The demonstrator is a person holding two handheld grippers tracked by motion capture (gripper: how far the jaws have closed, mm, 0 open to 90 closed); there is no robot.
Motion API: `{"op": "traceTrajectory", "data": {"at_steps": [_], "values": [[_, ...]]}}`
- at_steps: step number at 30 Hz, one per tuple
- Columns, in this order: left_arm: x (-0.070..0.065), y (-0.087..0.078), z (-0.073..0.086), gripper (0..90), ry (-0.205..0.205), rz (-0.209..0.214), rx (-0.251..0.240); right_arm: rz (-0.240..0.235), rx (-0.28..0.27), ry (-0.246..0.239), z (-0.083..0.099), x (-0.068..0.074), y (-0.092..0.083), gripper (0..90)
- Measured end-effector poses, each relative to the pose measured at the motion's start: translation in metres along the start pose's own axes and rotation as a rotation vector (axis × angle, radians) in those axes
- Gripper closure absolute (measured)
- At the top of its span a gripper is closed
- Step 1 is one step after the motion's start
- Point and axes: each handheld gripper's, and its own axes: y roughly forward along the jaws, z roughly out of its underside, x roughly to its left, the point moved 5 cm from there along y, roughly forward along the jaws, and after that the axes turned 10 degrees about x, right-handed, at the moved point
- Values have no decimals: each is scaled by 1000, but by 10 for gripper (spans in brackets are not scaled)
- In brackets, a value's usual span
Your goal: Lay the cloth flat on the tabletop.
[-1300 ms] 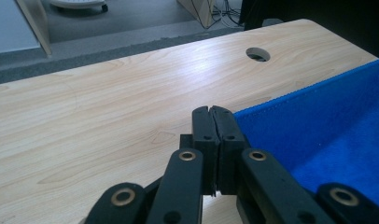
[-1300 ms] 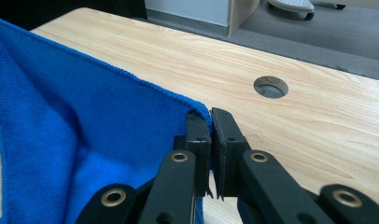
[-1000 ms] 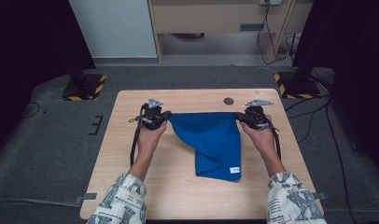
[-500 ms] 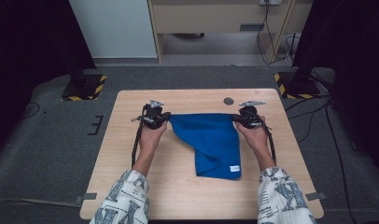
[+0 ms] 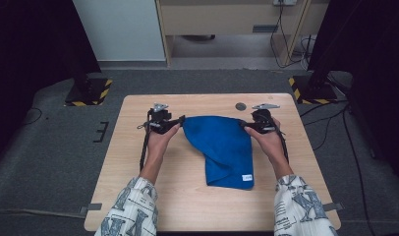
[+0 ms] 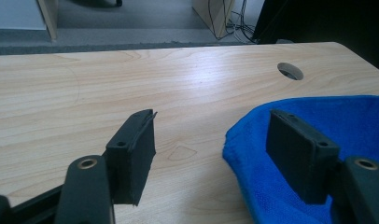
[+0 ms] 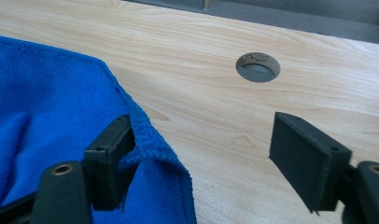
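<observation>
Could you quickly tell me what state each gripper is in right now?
Left gripper: open, jaws just opened, blue cloth released beside one jaw.
Right gripper: open, jaws just opened, cloth edge resting against one jaw, not clamped.

Blue cloth's (image 5: 222,147) white label (image 5: 246,178) print unreadable

One blue cloth (image 5: 222,147), two tongs (image 5: 175,123) (image 5: 247,126), one table (image 5: 187,196).
</observation>
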Motion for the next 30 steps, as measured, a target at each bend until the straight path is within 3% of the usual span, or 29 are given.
{"op": "traceTrajectory", "data": {"at_steps": [6, 16, 21, 22, 24, 30], "values": [[-4, 0, 2, 311, 30, -13, 30, -2, 22, -19, 0, 3, 2, 136], [-16, 11, 14, 338, 91, -32, 78, -6, 18, -16, -7, -5, -10, 140], [-15, 19, 20, 371, 85, -30, 99, -5, 35, -20, -4, -5, -10, 143], [-15, 21, 21, 433, 92, -30, 104, -8, 45, -31, -2, -5, -9, 144], [-13, 23, 23, 438, 103, -40, 114, -8, 46, -34, -2, -5, -9, 144], [-12, 26, 23, 665, 97, -1, 116, -25, 44, -37, 0, -3, -12, 147]]}}
